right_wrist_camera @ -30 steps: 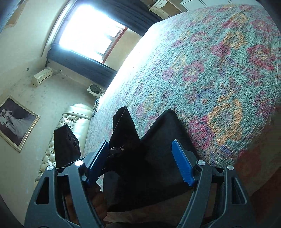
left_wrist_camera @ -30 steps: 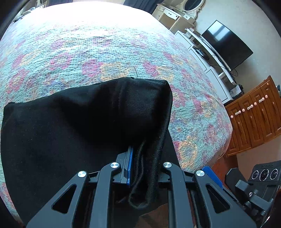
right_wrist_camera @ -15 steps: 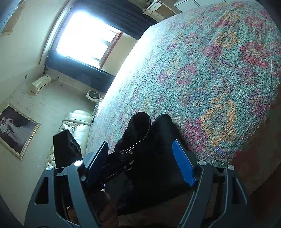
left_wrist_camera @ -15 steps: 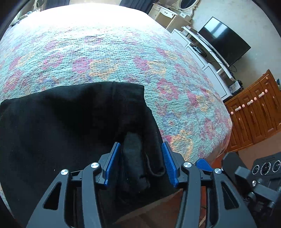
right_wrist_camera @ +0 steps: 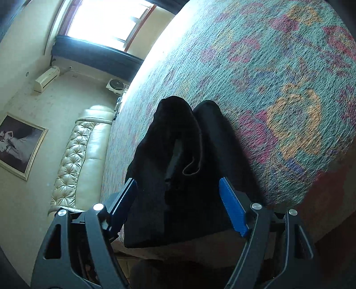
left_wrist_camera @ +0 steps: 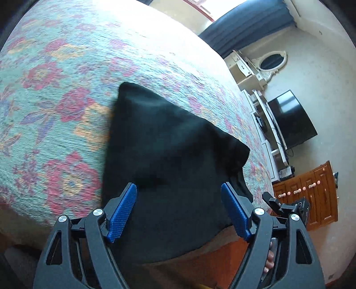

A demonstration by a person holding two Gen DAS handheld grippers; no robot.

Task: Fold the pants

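Floral bedspread (left_wrist_camera: 66, 93) in teal, pink and orange fills both views, with black pants (left_wrist_camera: 169, 160) lying folded into a compact bundle at its near edge. In the left wrist view the bundle sits at centre frame, its long axis running from the lower right up to a corner at upper left of centre, a looser flap drooping off its right side. The left gripper (left_wrist_camera: 179, 209) hangs over the bundle's near end with its blue pads (left_wrist_camera: 122, 213) spread wide; its jaws have just been opening, cloth shows between them, and neither pad presses on it. In the right wrist view the pants (right_wrist_camera: 182, 177) rise from bottom centre toward mid-frame as two rounded humps (a loose drawstring loop lies in the dip between them). The right gripper (right_wrist_camera: 178, 204) also stands spread, the cloth between its pads and not pinched. Judged from this, both grippers face the near end of the bundle, which stretches away up-frame from each; any further fold would likely carry that near edge forward along the long axis. A dark television (left_wrist_camera: 291, 120) and wooden cabinet (left_wrist_camera: 311, 191) stand at right in the left view; a cream tufted sofa (right_wrist_camera: 82, 155) and bright window (right_wrist_camera: 106, 20) at left in the right view.
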